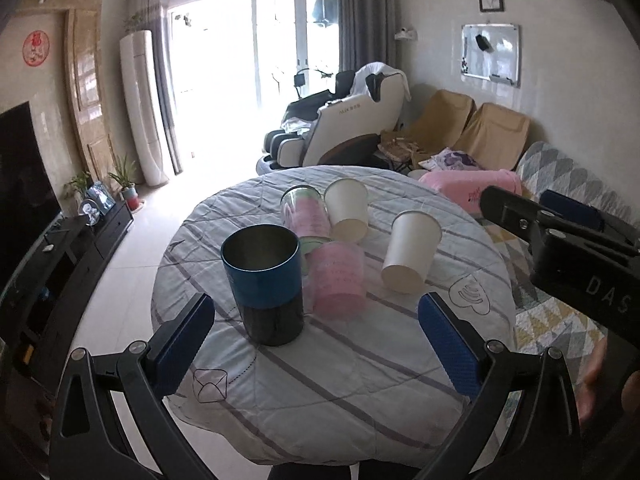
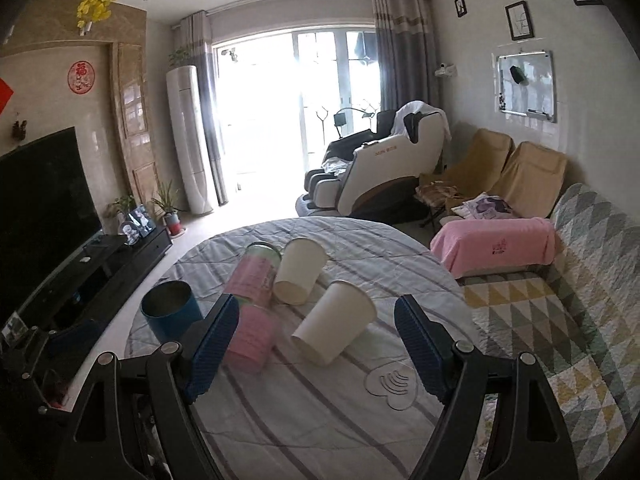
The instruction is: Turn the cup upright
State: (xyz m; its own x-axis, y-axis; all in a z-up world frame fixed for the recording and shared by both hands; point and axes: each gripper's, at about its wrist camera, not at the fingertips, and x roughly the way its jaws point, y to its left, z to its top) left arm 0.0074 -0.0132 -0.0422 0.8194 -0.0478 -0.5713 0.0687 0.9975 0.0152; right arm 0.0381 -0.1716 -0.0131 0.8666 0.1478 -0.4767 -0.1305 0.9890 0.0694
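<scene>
Round quilt-covered surface (image 1: 360, 380), five cups clustered mid-top. Blue tin cup (image 1: 264, 280) upright at left, mouth open to the ceiling: done, apparently. Near paper cup (image 2: 334, 322) on its side, mouth up-right. Far paper cup (image 2: 300, 276) likewise tipped; two pink cups (image 2: 252, 312) lying down between. Four left. Left gripper (image 1: 316, 340) spread, empty. Right gripper (image 2: 316, 348) spread, empty, framing near paper cup, not touching.

Black arms w/ silver screws, blue ribbed fingers (image 1: 186, 344), "DAS" lettering
</scene>
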